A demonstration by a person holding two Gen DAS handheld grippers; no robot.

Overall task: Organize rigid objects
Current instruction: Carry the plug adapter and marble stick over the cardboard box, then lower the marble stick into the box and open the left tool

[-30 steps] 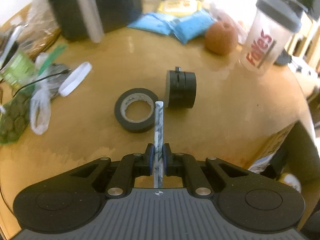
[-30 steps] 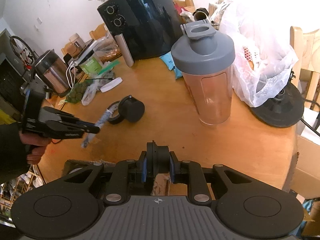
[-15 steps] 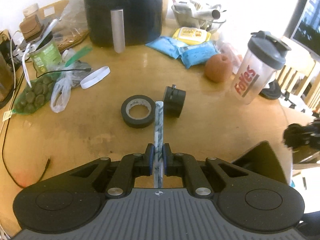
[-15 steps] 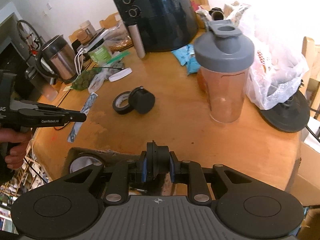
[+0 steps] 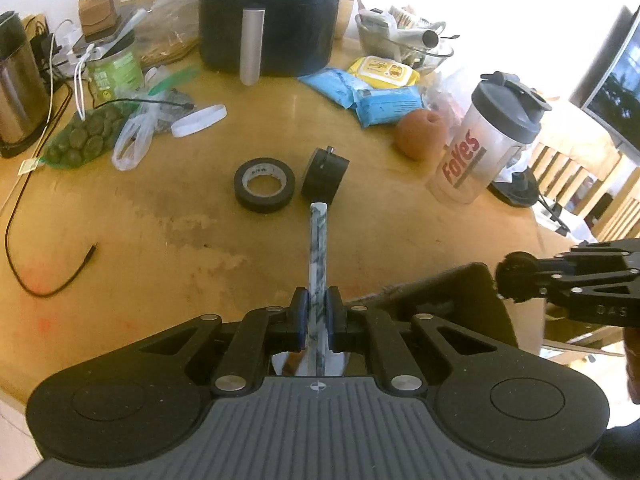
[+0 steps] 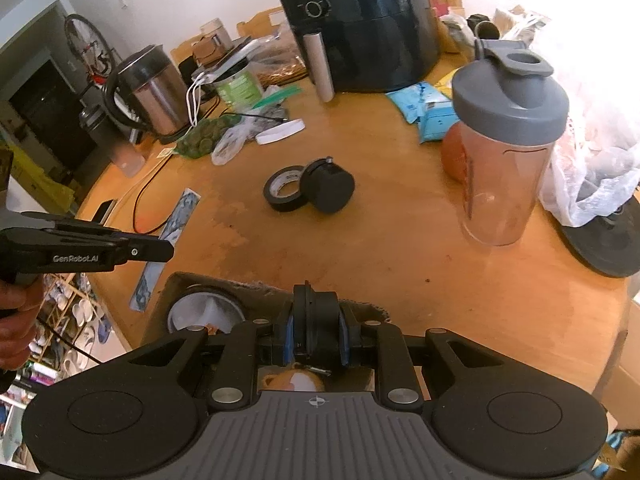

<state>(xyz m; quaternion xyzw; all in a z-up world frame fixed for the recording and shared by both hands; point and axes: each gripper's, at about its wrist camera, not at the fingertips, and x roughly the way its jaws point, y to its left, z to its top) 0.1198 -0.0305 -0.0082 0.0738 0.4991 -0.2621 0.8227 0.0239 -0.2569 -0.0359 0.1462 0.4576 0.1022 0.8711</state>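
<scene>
Marbled strip (image 5: 318, 256), pinched in left tongs (image 5: 316, 322), has risen from the counter (image 5: 160, 240), pointing lengthwise away; right tongs (image 6: 316, 338) clamp a black caster wheel (image 6: 318, 320).

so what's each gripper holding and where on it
Left gripper: flat marbled strip, gripped at its near end. Right gripper: black caster wheel, by its sides.

Left gripper (image 5: 316, 317) clamps marbled strip (image 5: 318, 256) above table (image 5: 160, 240).

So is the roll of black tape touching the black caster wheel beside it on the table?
Apart. In the left wrist view a thin strip of bare table shows between the tape roll and the caster wheel. In the right wrist view they overlap, so that view does not settle it.
</scene>
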